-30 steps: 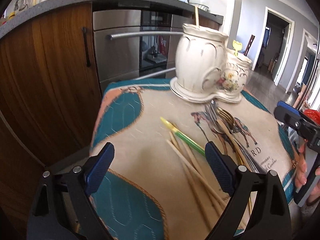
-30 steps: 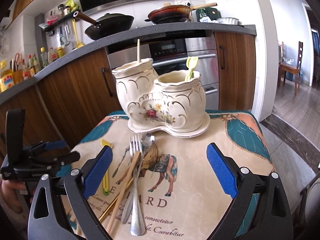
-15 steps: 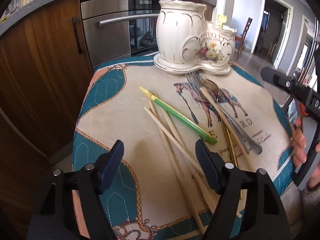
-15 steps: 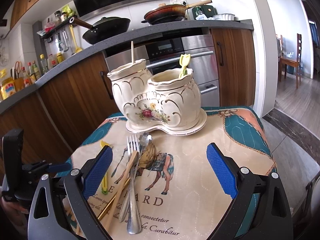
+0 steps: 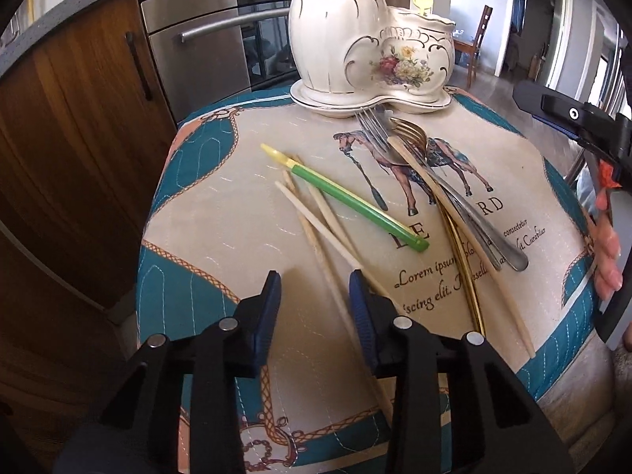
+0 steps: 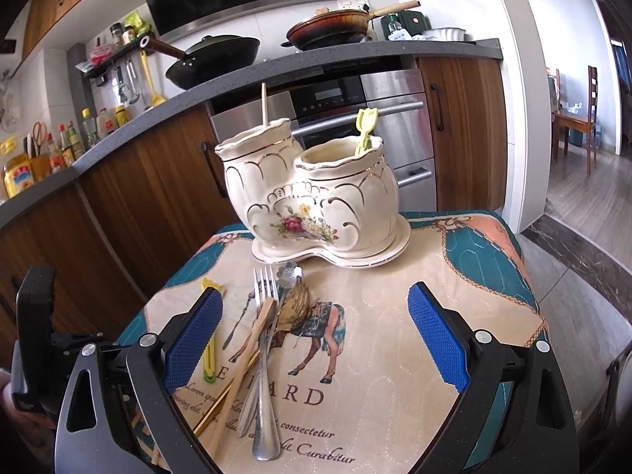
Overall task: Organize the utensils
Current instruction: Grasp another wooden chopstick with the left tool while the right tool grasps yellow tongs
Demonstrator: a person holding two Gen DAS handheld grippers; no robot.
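Your left tongs (image 5: 315,290) are closing around a pale chopstick (image 5: 335,296) lying near the bench's left edge, pads not yet pressing. Forks (image 6: 262,316) are lying mid-bench, near the ceramic holder (image 6: 312,201). Your right tongs (image 6: 316,335) are hovering wide open, empty.

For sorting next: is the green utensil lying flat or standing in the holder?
Lying flat: the green utensil rests on the cloth, outside the ceramic holder.
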